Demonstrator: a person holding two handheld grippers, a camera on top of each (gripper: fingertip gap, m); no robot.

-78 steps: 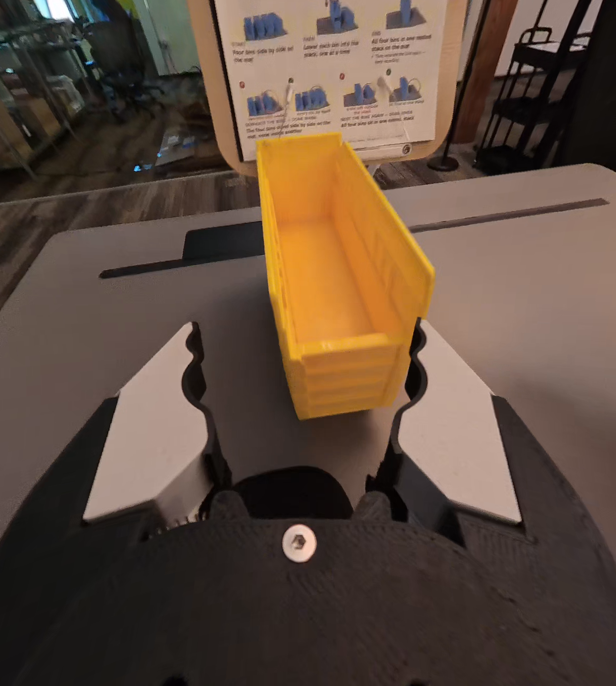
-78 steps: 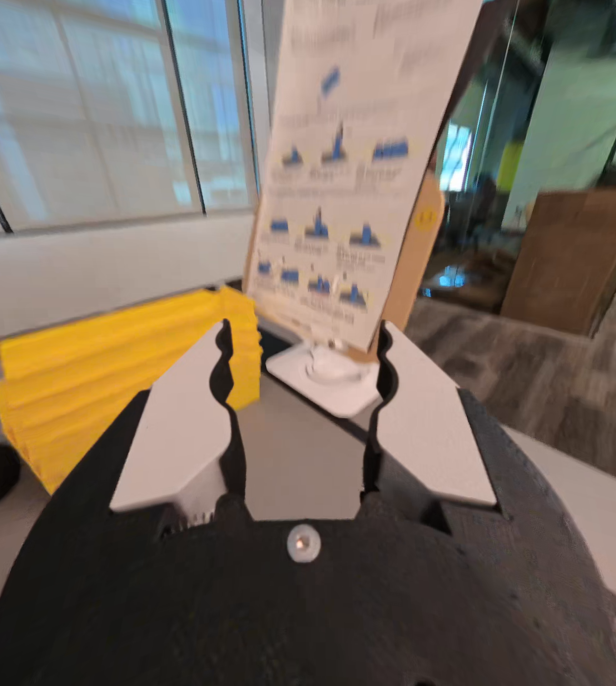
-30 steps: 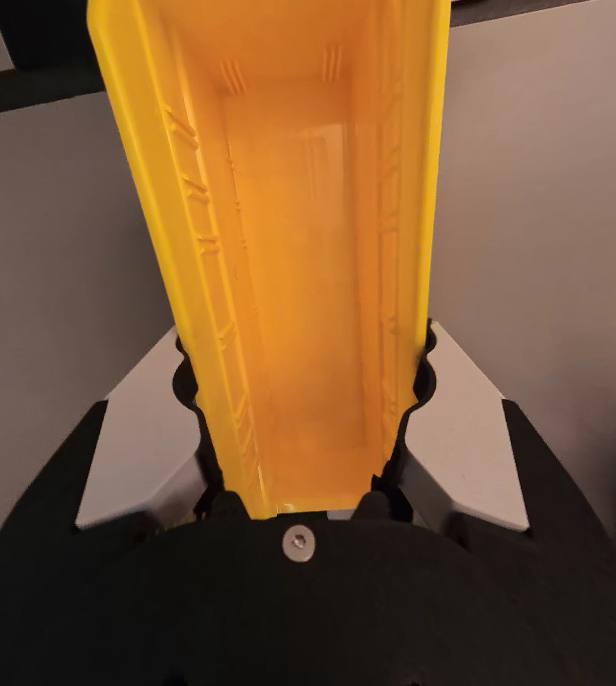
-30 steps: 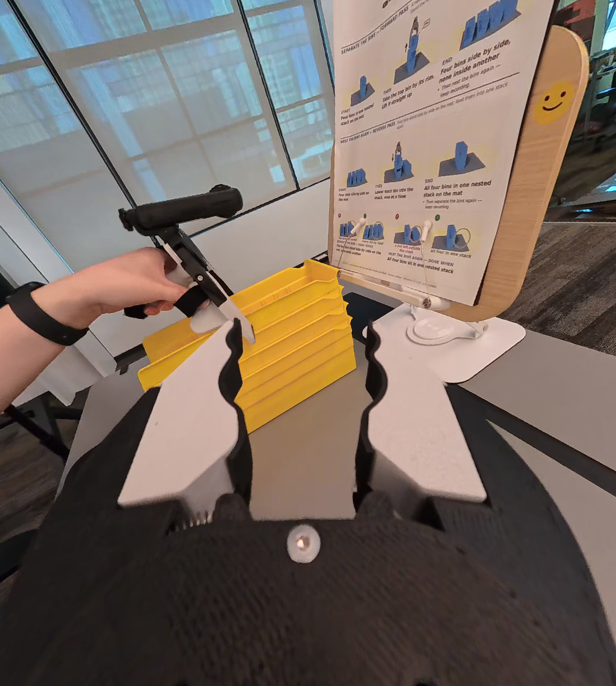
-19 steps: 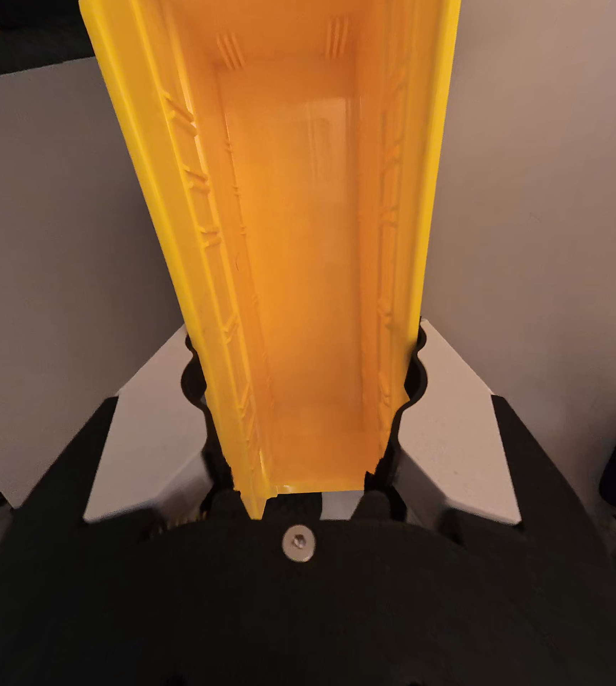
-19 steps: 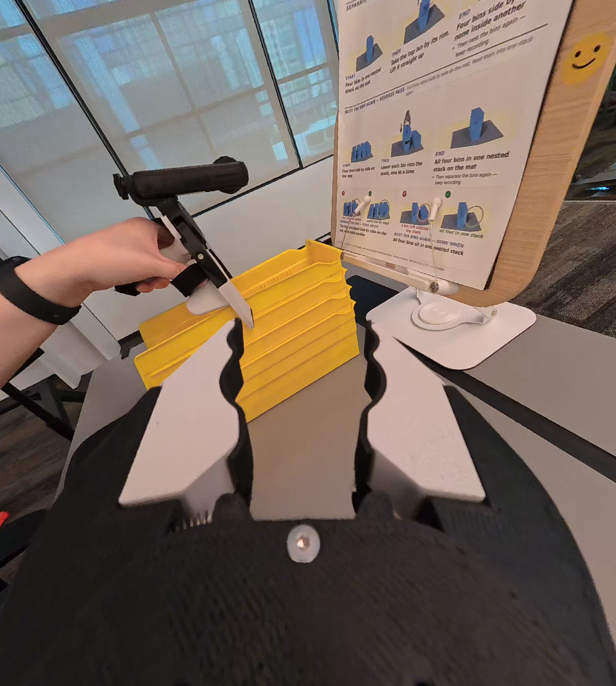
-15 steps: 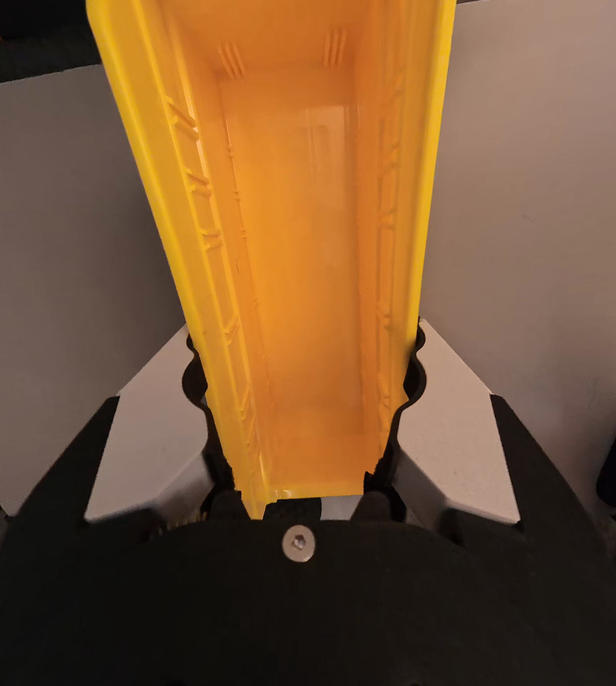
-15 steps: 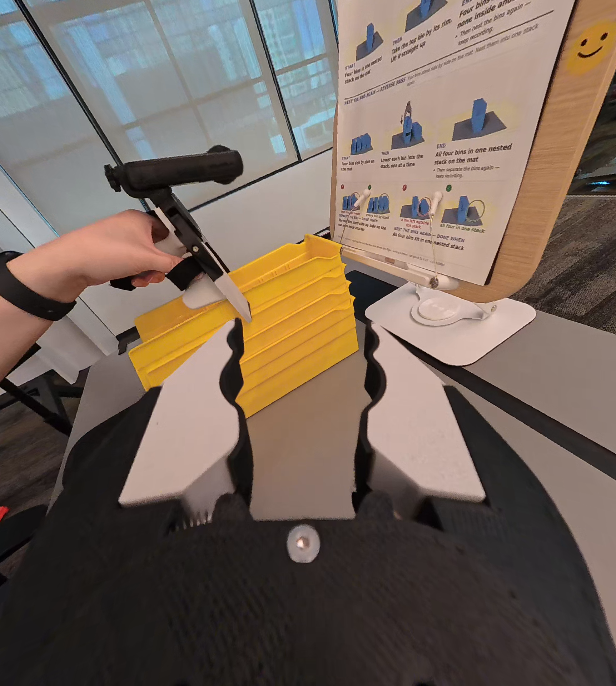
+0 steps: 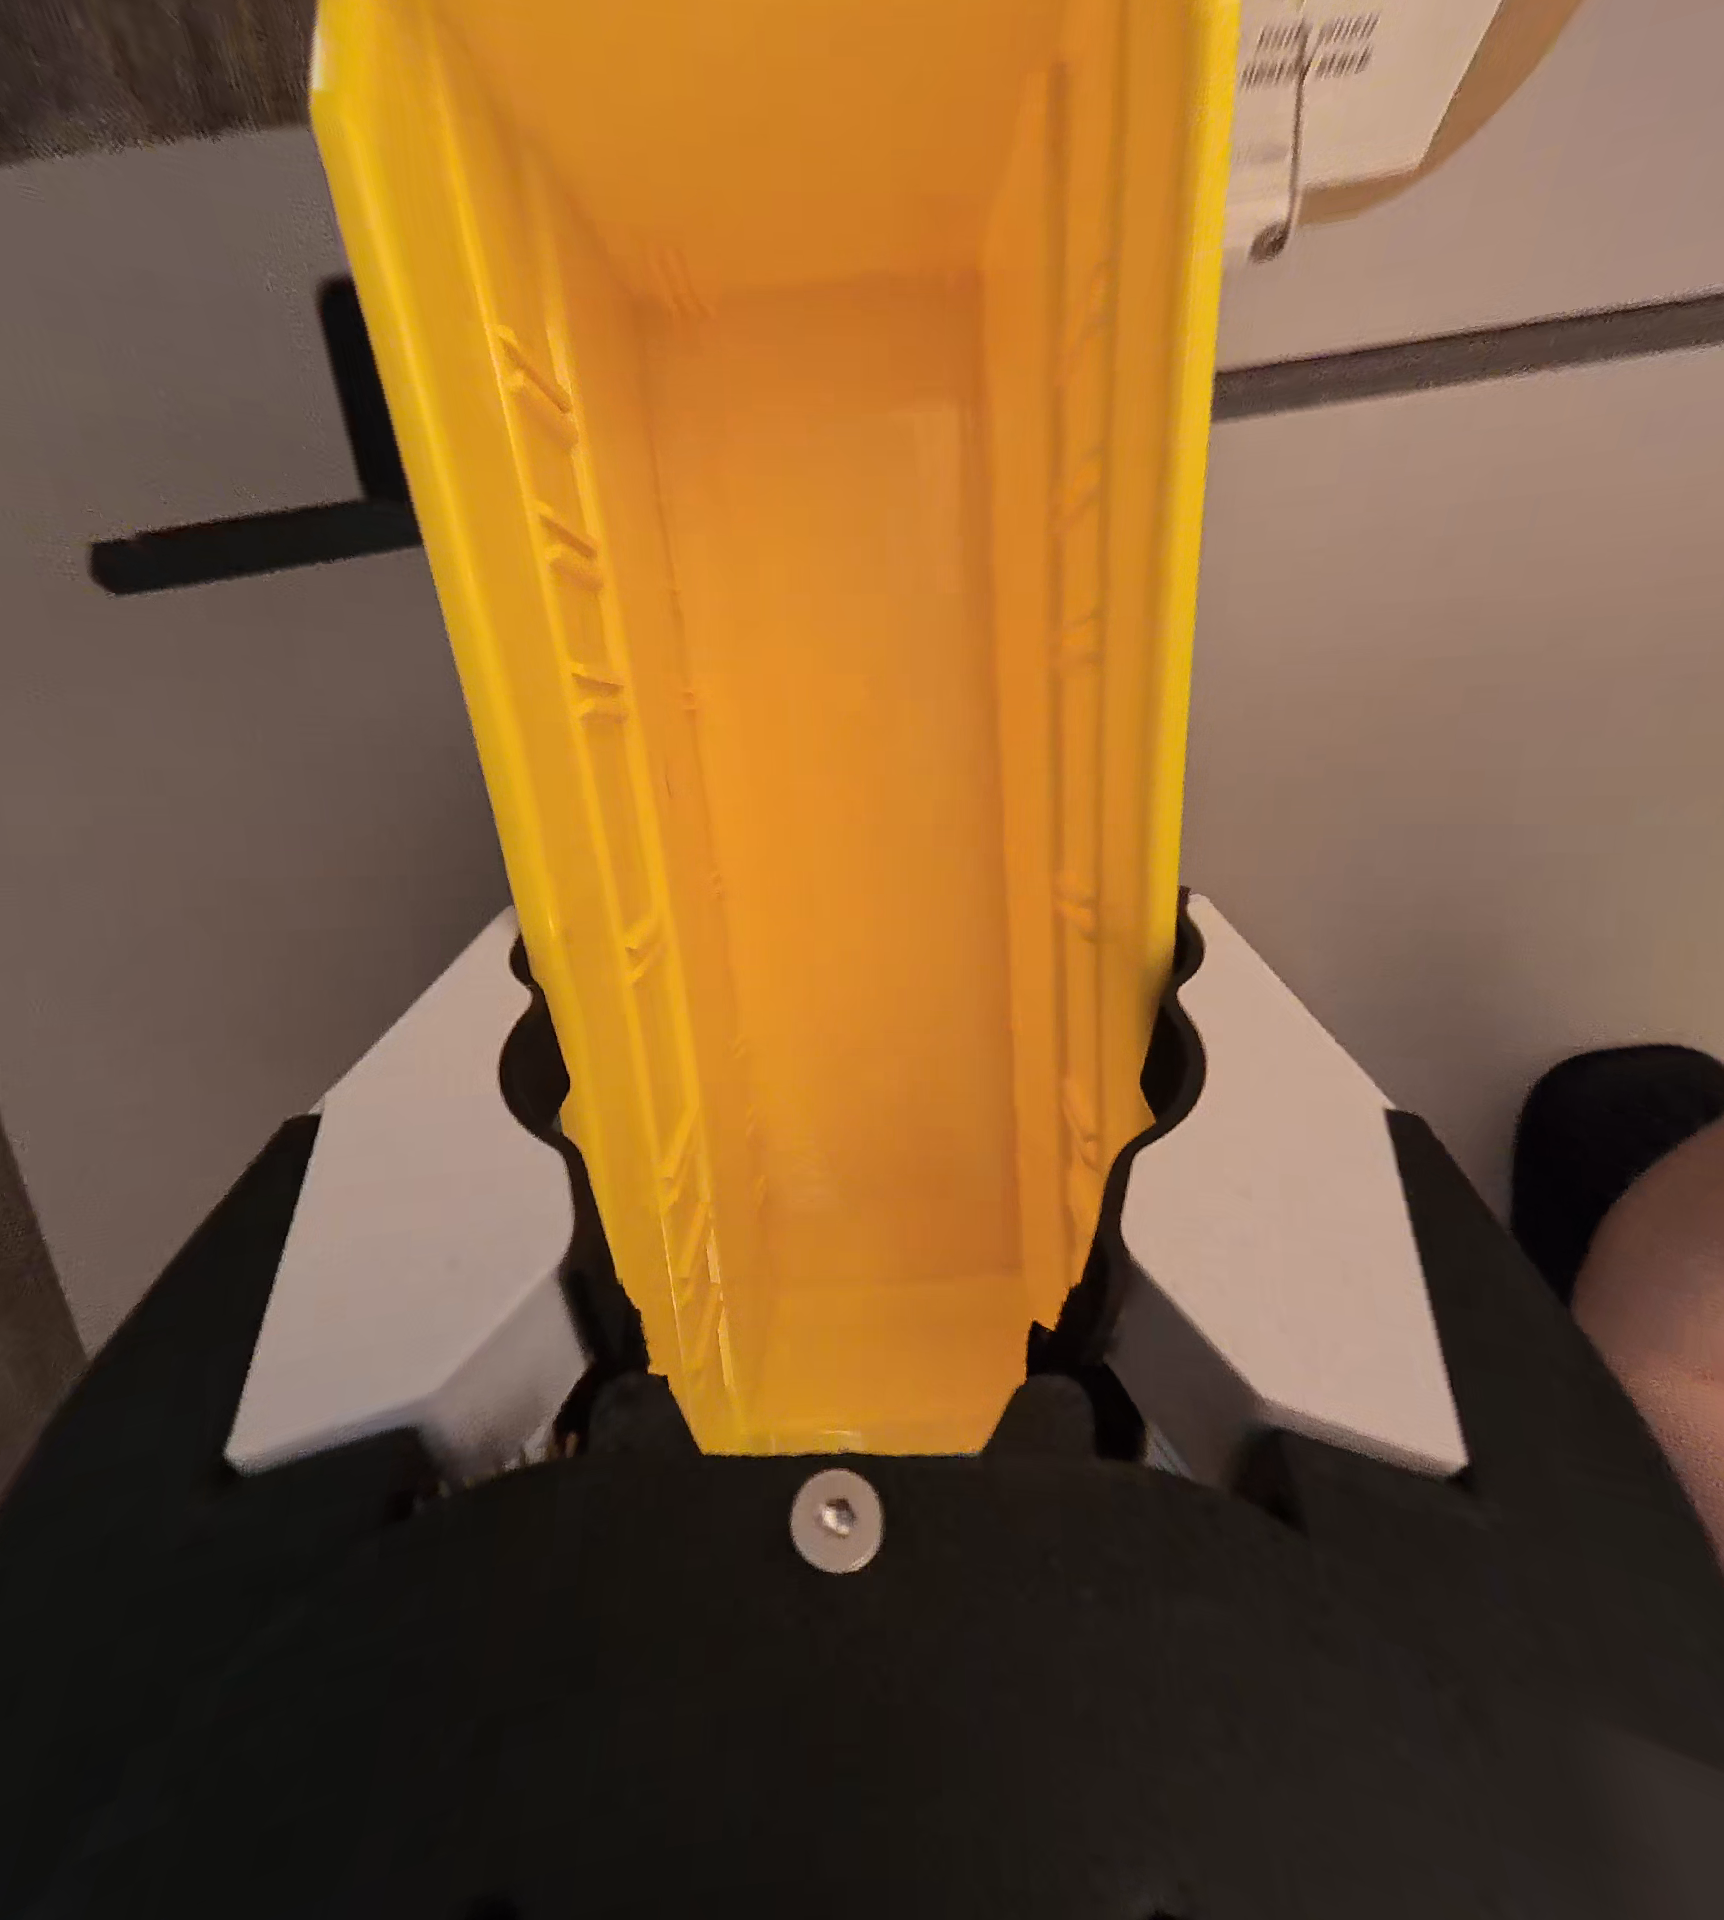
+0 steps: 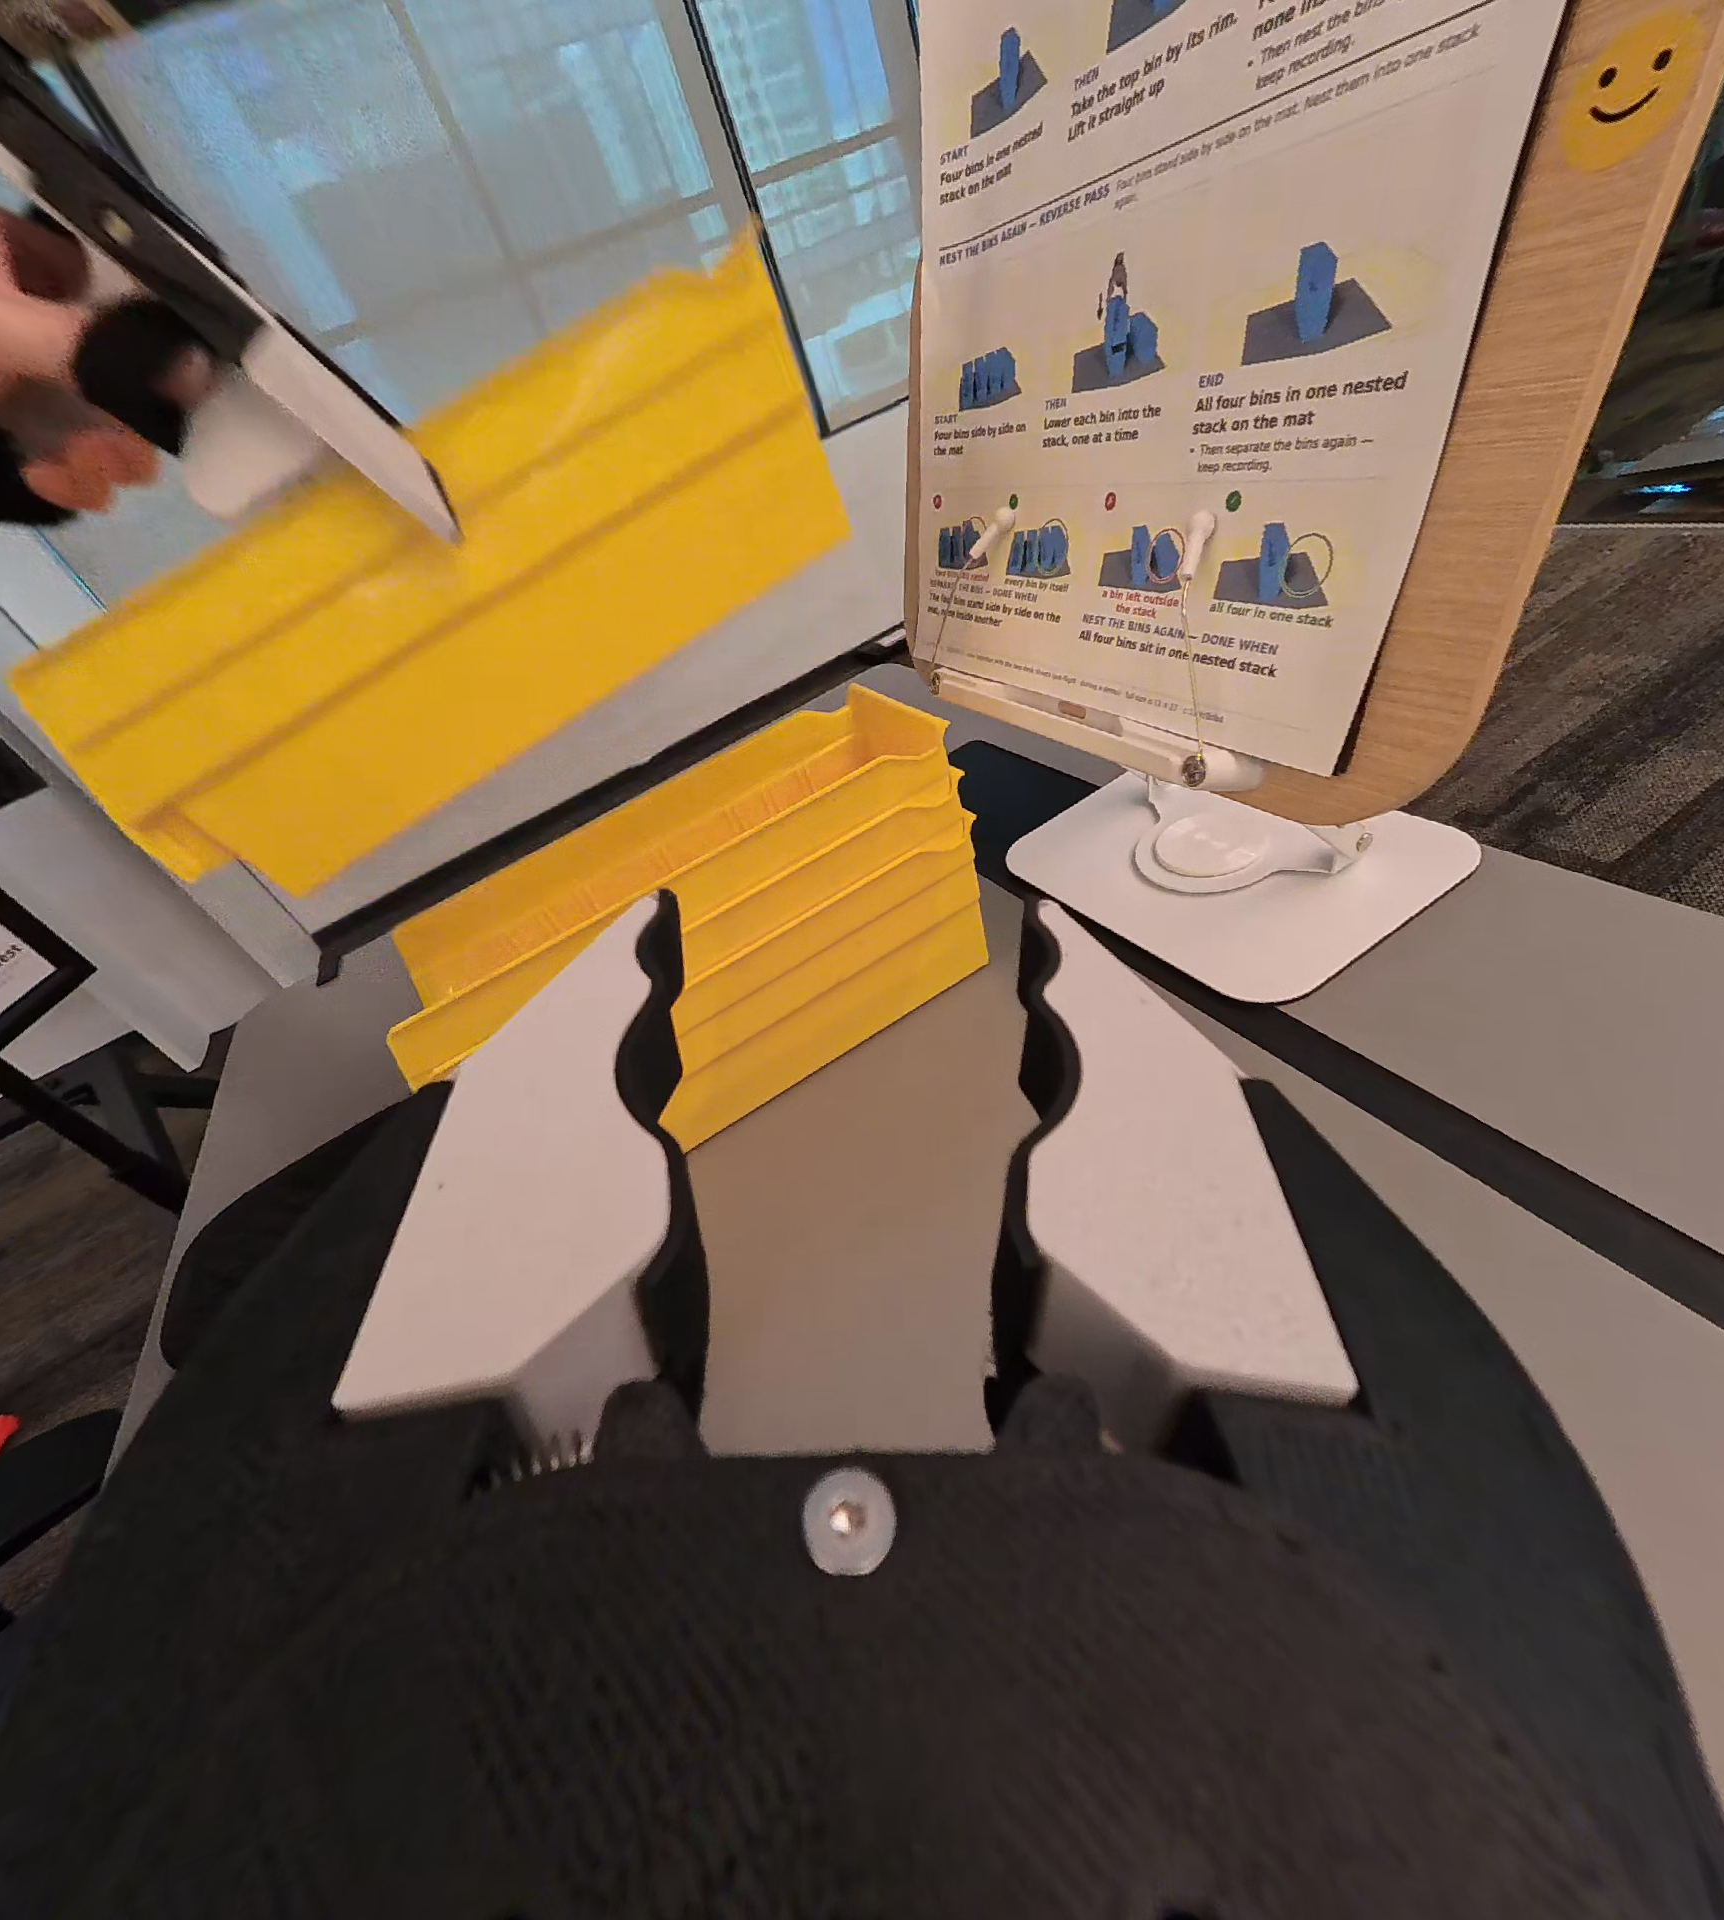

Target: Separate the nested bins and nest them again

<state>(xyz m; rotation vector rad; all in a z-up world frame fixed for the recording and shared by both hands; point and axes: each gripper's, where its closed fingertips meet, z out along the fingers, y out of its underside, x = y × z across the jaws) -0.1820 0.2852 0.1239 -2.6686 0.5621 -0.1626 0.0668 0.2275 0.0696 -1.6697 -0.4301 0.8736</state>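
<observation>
separation step in hand: top bin (image 10: 401,582) is clamped across its walls by the left gripper (image 9: 853,1039) and held clear above the stack (image 10: 733,914), though blurred. right gripper (image 10: 847,997) hangs empty, jaws apart. next, set-down beside the stack is called for.

From my remote station I see a grey table (image 10: 1523,1060) carrying the scene, its matte top crossed by a dark seam (image 10: 1460,1132) that runs diagonally behind the work area. A stack of nested yellow bins (image 10: 816,883) sits directly on the surface, long sides toward me, three rims showing one above another. Just beside the stack, near its far end, the white base plate (image 10: 1284,914) of a wooden instruction board stand (image 10: 1564,436) rests flat on the same top, close to a dark patch (image 10: 1014,790) by the seam.
</observation>
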